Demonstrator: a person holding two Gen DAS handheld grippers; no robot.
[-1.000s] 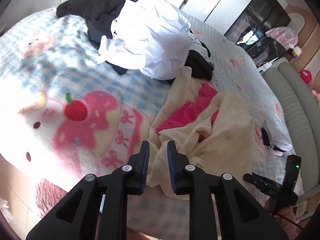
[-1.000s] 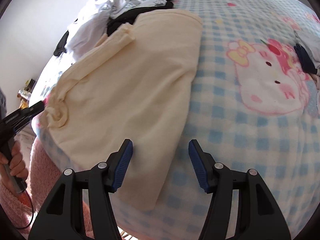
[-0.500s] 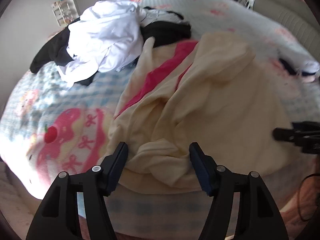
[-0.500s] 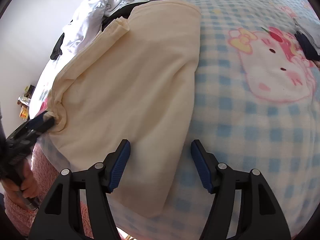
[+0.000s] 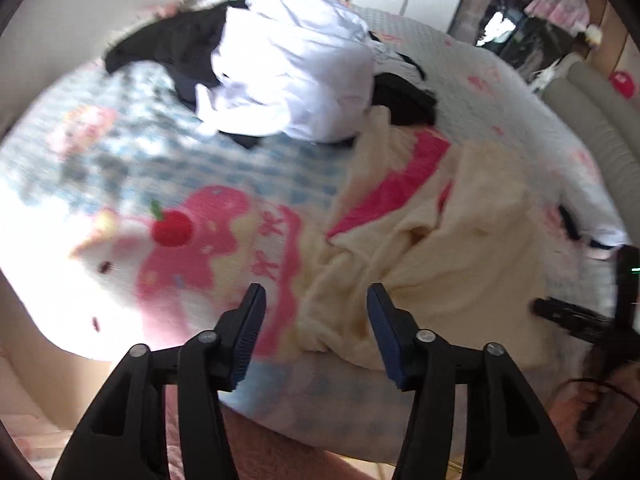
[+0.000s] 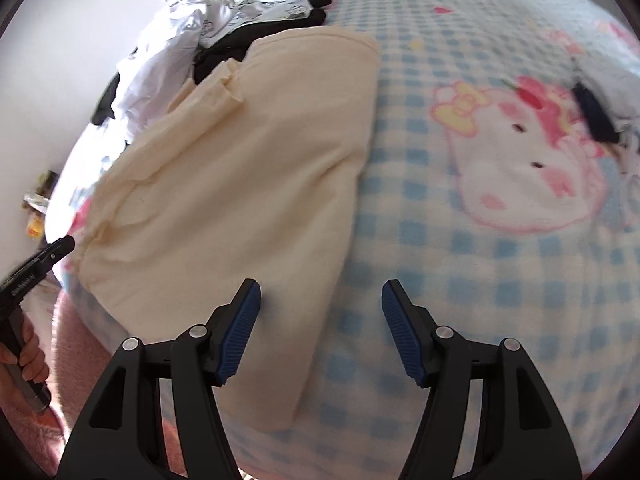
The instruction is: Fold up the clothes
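A cream garment (image 6: 248, 184) lies spread on the bed; in the left wrist view the cream garment (image 5: 452, 264) is bunched at its near edge and shows a pink lining (image 5: 392, 192). My left gripper (image 5: 316, 328) is open just in front of that bunched edge, holding nothing. Hovering over the garment's lower right corner, my right gripper (image 6: 320, 328) is open and empty. A heap of white clothes (image 5: 296, 76) and black clothes (image 5: 180, 48) sits at the far side.
The bed carries a blue-checked blanket (image 6: 480, 280) with pink cartoon prints. The left gripper's black body (image 6: 28, 276) and a hand (image 6: 30, 360) show at the left edge of the right view. A grey sofa (image 5: 600, 120) stands beyond the bed.
My left gripper opened from nearly shut, let go of the cream cloth and swung back to the left. My right gripper stayed open and crept slightly forward along the garment.
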